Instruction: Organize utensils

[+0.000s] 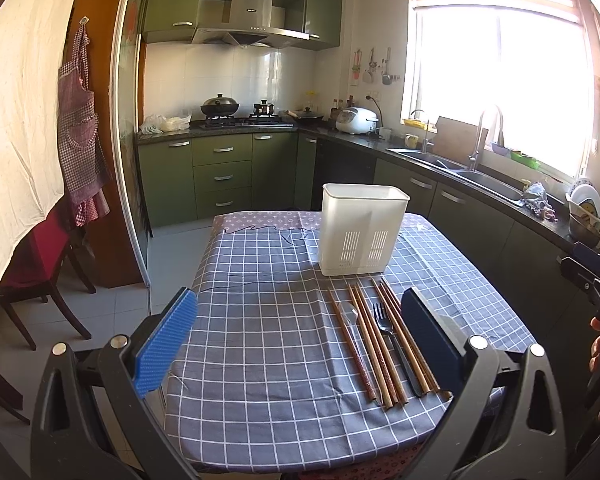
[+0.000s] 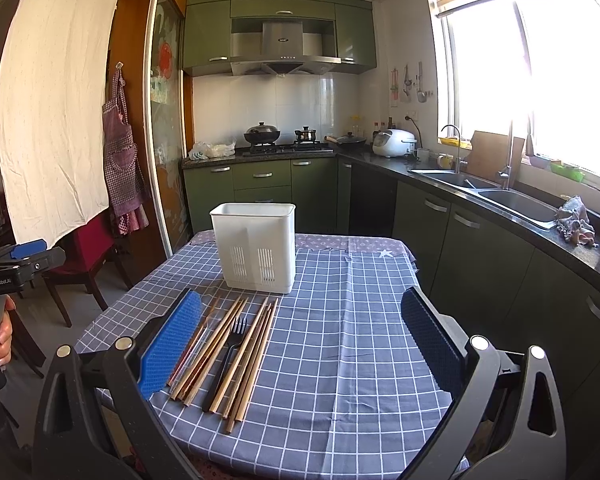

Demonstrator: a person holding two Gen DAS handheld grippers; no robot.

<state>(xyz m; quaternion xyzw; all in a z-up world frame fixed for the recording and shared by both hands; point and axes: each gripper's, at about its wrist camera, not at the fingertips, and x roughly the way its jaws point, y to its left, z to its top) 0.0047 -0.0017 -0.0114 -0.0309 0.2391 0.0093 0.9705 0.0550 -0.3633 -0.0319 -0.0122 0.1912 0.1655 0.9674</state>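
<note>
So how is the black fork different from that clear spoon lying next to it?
The black fork is opaque and dark, easy to spot; the clear spoon is see-through and nearly vanishes against the checked tablecloth. The fork ends in tines, the spoon in a rounded bowl. Chopsticks lie between them. Both lie flat, heads pointing toward the white utensil holder.

The right gripper [image 2: 300, 344] gapes wide above the counter [image 2: 360, 340], chopsticks [image 2: 236, 356] and black fork [image 2: 230, 350] lying before the white holder [image 2: 256, 248].
</note>
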